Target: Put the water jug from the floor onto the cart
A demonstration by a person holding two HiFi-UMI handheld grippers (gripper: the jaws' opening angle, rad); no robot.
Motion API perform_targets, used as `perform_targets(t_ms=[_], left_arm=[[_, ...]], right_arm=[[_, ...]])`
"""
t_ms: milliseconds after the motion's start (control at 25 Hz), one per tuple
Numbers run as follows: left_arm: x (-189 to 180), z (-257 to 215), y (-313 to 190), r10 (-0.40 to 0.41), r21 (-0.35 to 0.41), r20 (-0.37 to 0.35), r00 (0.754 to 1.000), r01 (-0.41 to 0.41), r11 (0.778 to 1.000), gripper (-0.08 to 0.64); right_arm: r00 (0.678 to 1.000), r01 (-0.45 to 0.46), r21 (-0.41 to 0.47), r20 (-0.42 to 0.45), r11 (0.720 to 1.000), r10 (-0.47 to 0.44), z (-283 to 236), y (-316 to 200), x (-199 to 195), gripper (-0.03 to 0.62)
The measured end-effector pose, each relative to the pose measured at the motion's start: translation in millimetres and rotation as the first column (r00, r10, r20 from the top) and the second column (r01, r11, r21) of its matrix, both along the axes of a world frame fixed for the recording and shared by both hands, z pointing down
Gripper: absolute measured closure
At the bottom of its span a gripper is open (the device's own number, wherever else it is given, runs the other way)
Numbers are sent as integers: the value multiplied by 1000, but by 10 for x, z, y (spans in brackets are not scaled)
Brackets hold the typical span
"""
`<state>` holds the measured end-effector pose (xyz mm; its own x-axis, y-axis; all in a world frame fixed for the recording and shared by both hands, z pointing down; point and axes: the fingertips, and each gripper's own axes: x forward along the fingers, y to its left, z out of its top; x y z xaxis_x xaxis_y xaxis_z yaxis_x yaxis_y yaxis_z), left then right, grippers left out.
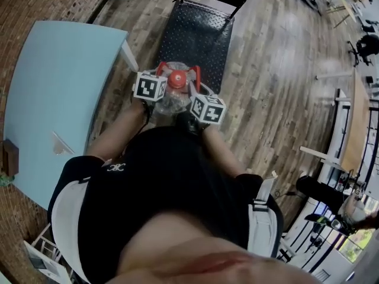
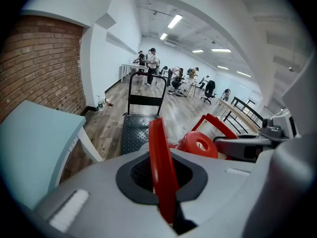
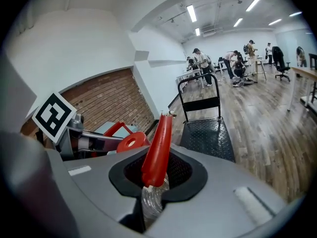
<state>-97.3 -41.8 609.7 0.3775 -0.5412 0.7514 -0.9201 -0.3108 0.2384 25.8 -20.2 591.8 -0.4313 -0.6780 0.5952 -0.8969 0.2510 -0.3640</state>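
From the head view, the water jug hangs between the left gripper and right gripper at the near end of the cart. In the left gripper view, the jaws are clenched on a red handle. In the right gripper view, the jaws grasp the second red handle.

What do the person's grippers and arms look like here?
The left gripper and right gripper have grey bodies with black pads at the jaws. Each carries a white cube with black square markers. The person wears a black short-sleeved top with white side panels.
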Motion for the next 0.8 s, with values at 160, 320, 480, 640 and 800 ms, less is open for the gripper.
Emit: perform_targets(t_ms=[160,320,480,640,800], left_arm=[[62,78,-347,-46,-37,14,999,46,998,554],[181,52,-757,-77,-53,28,997,79,995,554],[315,47,-1110,-100,-64,48,994,103,993,554],[399,61,-1412,-123,-68,64,990,128,989,554],[506,59,-1702,-134,-67,76,988,139,988,554]], right_arm=[[998,67,-34,6,997,-67,129,-400,39,521],[992,127,-59,12,990,-127,152,-817,140,515],[985,171,-73,24,983,-170,181,-1174,261,511],[979,201,-70,32,977,-200,172,-1497,345,511],[976,214,-66,41,975,-212,156,-1793,461,511]])
